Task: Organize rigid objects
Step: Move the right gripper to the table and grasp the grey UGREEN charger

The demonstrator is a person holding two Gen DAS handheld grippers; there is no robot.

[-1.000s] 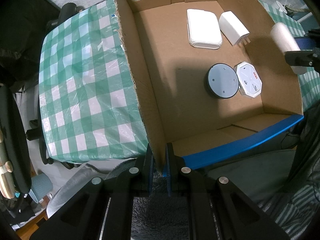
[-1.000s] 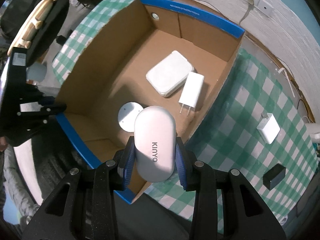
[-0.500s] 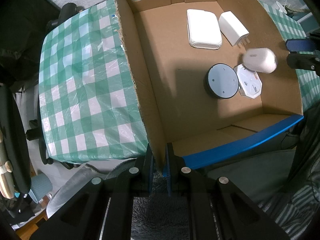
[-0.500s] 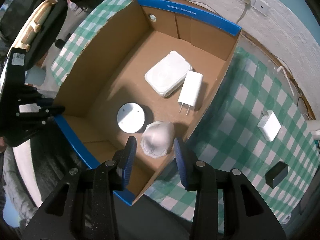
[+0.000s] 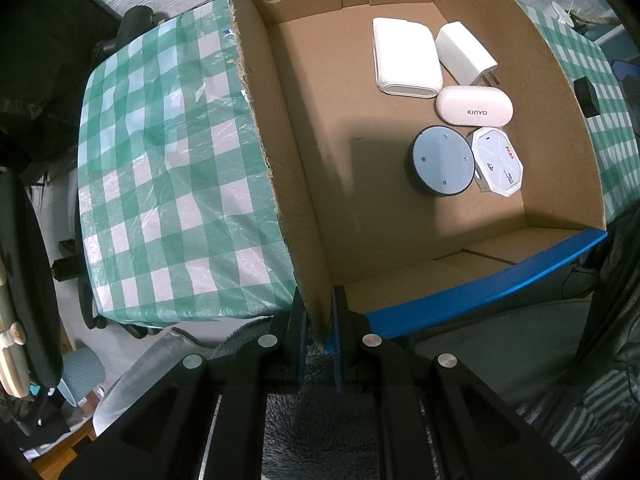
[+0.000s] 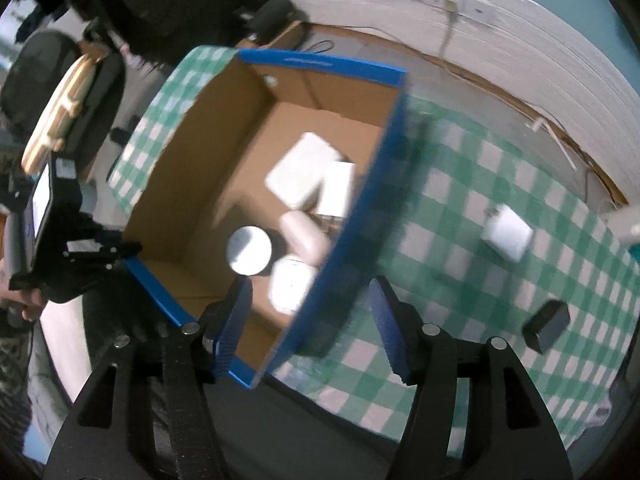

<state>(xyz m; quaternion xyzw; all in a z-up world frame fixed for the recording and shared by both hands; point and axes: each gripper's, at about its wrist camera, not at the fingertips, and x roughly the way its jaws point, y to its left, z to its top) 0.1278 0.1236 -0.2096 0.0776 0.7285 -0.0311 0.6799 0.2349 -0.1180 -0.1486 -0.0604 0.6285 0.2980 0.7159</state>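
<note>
Dropped from the right claw [image 6: 310, 330] half a second back, the KINYO case [image 5: 474, 106] now lies flat in the cardboard box [image 5: 304, 208], centre right of the left view, just beside the round puck [image 5: 442, 166]. Left claw [image 5: 318, 330] stays pinched on the box's near wall at bottom centre. I'd keep that steady while the right one, wide open and empty, swings right to the white charger [image 6: 507, 233] on the bench [image 6: 452, 216].
</note>
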